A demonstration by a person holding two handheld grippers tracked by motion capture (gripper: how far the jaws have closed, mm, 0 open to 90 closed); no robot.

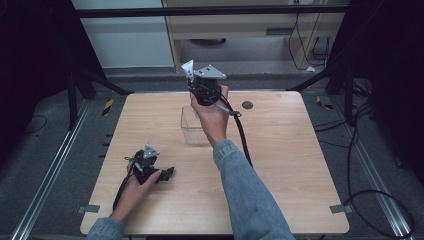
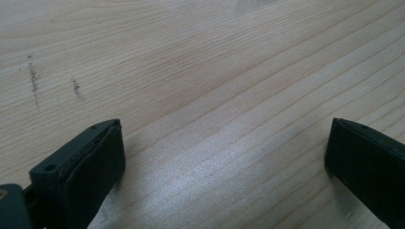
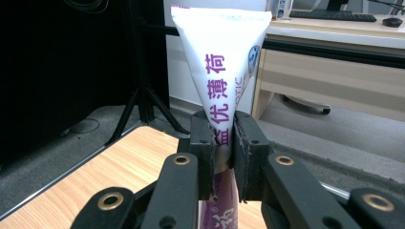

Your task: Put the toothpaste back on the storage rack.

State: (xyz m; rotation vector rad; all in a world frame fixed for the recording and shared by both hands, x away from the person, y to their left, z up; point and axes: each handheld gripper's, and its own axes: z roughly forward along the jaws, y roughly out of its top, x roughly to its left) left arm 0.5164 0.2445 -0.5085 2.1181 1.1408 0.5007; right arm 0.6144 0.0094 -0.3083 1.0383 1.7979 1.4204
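Right gripper clamped on white tube, raised over clear box.
Held upright, crimped end up, presumably for lowering in; left gripper resting wide open on table.

Lighting is even and overhead; the table is well lit, while the surroundings fall to near black. In the left gripper view, wood between the jaws shows a soft sheen and the jaws are blurred. The tube is sharp, slightly overexposed.
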